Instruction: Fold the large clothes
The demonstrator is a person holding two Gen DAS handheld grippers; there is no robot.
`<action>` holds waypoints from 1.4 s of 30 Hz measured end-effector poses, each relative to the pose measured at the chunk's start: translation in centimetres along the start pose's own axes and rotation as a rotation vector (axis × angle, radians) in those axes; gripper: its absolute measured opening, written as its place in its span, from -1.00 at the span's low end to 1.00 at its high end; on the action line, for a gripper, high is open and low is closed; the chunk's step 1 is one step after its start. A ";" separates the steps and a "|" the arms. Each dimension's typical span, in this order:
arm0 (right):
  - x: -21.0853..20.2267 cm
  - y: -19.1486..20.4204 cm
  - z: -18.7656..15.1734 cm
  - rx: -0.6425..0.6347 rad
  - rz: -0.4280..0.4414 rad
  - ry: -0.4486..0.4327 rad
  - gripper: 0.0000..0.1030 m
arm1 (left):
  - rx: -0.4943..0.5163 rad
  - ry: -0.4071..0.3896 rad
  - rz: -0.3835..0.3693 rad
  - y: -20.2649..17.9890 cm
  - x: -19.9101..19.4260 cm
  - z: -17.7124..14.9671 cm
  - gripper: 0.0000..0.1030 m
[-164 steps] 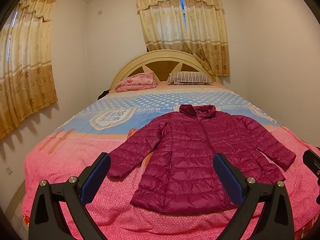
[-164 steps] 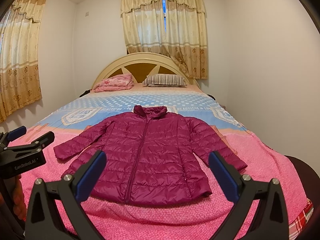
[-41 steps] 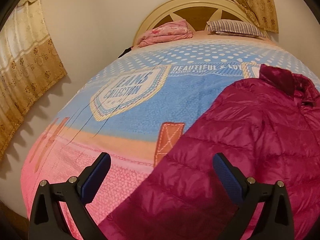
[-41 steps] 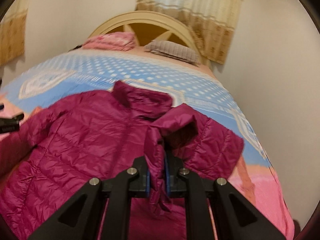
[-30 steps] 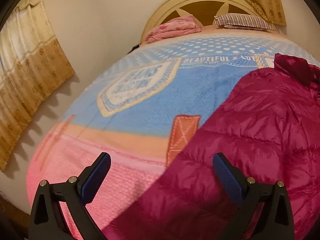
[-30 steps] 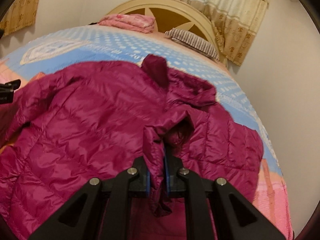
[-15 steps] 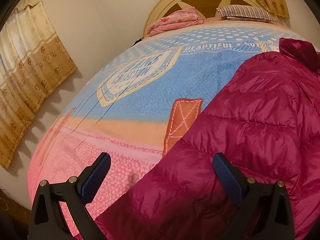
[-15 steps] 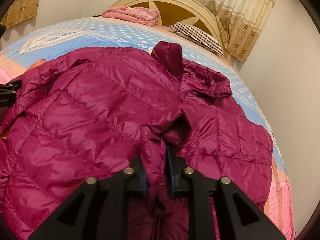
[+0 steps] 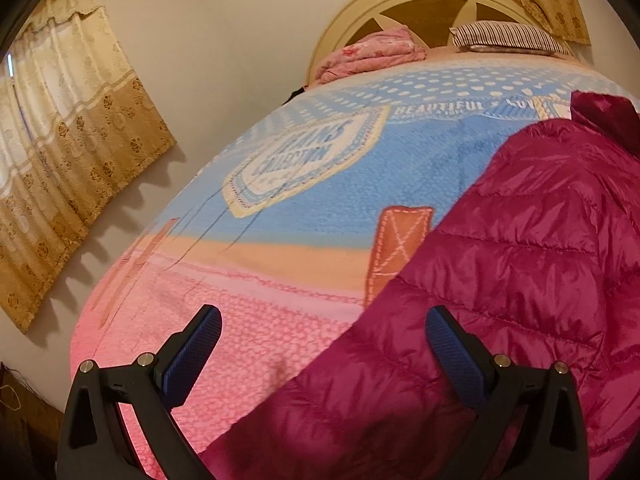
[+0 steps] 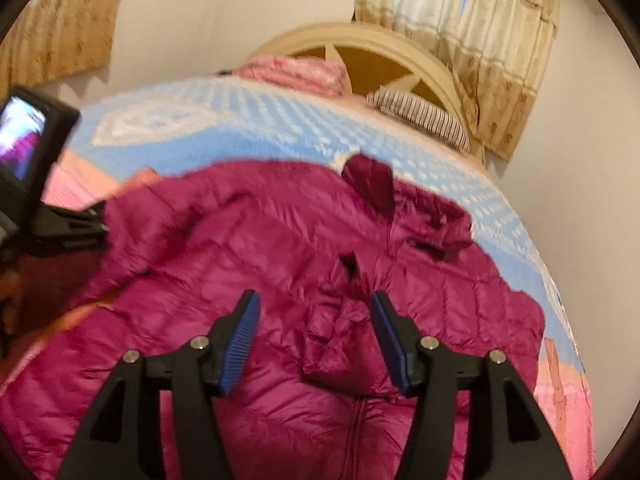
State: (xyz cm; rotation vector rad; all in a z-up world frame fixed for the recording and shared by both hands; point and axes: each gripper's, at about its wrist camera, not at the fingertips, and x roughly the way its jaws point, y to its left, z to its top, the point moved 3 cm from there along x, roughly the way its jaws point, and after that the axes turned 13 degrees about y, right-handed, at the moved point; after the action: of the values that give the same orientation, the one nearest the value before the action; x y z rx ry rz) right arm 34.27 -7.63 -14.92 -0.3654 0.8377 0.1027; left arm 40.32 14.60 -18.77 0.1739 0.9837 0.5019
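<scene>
left gripper (image 9: pixel 322 354): jaws spread wide, nothing gripped. the magenta puffer jacket (image 9: pixel 520 264) is on the bed (image 9: pixel 304 184); its left sleeve runs diagonally under the jaw gap and past the right-hand jaw, with bare pink blanket under the left-hand jaw. pads not on the fabric as far as i can see.

right gripper (image 10: pixel 314 340): jaws opening, roughly mid-width. the right sleeve's cuff (image 10: pixel 344 332) sits between them, closer to the right-hand pad, lying on the jacket's chest just ahead of the zipper (image 10: pixel 352 432). pads don't look to be pressing it, so it reads as let go. frame is blurred, can't rule out a light touch on the right-hand side.

step, my read: right sleeve folded in across the front, release in progress. left sleeve not yet folded.

next move calls for: left jaws down onto the sleeve beneath them, close near the cuff end (cuff itself is out of view), then carry it across toward the zipper. right gripper needs to back off clear without snagging the cuff. slick, puffy fabric, so expect it to spring back.
</scene>
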 end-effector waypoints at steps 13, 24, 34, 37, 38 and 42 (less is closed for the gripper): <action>1.9 -11.1 -1.0 0.238 -0.173 0.067 0.13 | 0.043 -0.080 -0.154 -5.3 -8.6 2.8 0.98; 4.9 -21.0 -4.6 0.384 -0.324 0.153 0.46 | 0.183 -0.023 -0.264 -20.1 -12.7 3.0 0.98; 5.5 -27.2 -9.2 0.511 -0.355 0.173 0.67 | 0.260 0.040 -0.251 -24.8 -10.0 1.0 -0.98; 5.5 -27.8 -9.5 0.541 -0.344 0.167 0.67 | 0.240 0.039 -0.245 -23.6 -9.8 0.5 -1.00; 5.4 -27.9 -9.5 0.549 -0.341 0.164 0.67 | 0.235 0.037 -0.243 -23.3 -9.8 0.4 -1.00; 5.5 -28.0 -9.5 0.574 -0.317 0.161 0.67 | 0.182 0.050 -0.319 -22.2 -10.1 0.6 -1.00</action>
State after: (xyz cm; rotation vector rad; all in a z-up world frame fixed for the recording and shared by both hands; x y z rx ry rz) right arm 37.68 -37.43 -17.05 0.0406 0.9175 -0.4609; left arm 43.52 -9.59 -18.86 0.1636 1.0821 0.1249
